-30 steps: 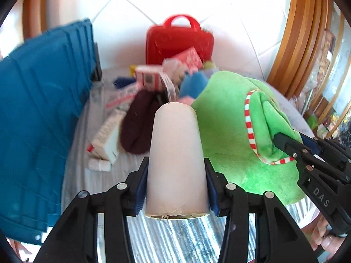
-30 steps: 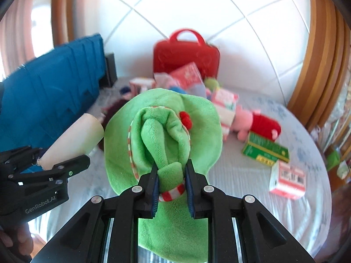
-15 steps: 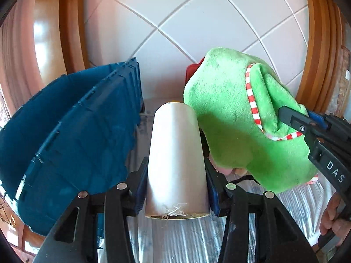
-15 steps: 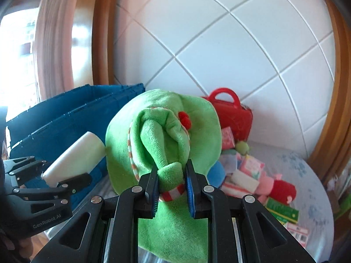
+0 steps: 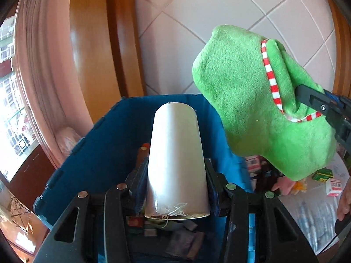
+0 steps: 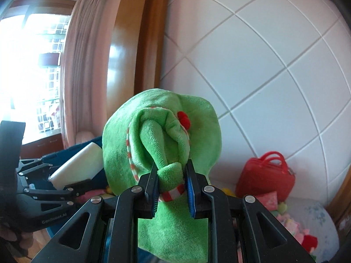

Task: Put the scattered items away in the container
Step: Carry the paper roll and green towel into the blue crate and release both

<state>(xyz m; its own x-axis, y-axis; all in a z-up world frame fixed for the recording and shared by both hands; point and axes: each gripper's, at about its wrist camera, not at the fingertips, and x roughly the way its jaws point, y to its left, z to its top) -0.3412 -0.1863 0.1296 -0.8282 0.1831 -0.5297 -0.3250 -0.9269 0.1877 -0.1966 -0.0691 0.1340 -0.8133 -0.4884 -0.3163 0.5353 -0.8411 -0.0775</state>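
Note:
My left gripper [image 5: 175, 188] is shut on a white roll [image 5: 175, 160] and holds it over the open blue bin [image 5: 105, 144], which has several small items in its bottom. My right gripper [image 6: 171, 184] is shut on a green plush hat [image 6: 162, 138] with red-and-white striped trim, held in the air beside the bin. The hat also shows at the right of the left wrist view [image 5: 252, 100], with the right gripper's fingers [image 5: 316, 103] pinching its trim. The left gripper with the roll [image 6: 76, 164] shows at the left of the right wrist view.
A red toy case [image 6: 267, 177] stands against the tiled wall at the back of the table. Small boxes [image 5: 333, 186] and plush toys [image 6: 309, 241] lie scattered on the table to the right. A wooden frame and curtained window are to the left.
Both grippers have swung left and up from the table's pile to the blue bin. The roll is now over the bin's opening and the hat hangs beside it.

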